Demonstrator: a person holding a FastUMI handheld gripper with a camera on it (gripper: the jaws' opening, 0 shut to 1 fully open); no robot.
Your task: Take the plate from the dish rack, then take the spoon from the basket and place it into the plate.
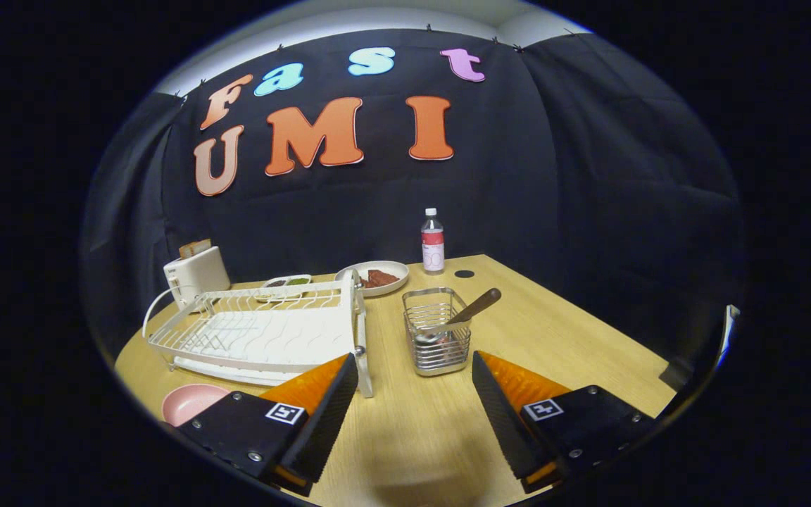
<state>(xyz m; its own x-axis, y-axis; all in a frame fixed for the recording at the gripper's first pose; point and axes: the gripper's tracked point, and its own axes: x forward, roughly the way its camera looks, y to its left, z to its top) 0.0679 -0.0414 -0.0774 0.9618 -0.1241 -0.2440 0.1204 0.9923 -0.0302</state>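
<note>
A white wire dish rack point(258, 334) stands on the wooden table, just ahead of my left finger. A pink plate point(191, 401) lies on the table in front of the rack, beside my left finger. A small metal wire basket point(437, 331) stands just ahead of the fingers, and a spoon point(465, 313) with a brown wooden handle leans in it, handle pointing up and right. My gripper point(416, 373) hovers over the table with its fingers wide open and nothing between them.
A white toaster point(194, 274) stands behind the rack. Behind the rack also sit a small white dish with green food point(287, 283) and a white plate with brown food point(377, 276). A plastic bottle point(433, 243) stands near the booth wall.
</note>
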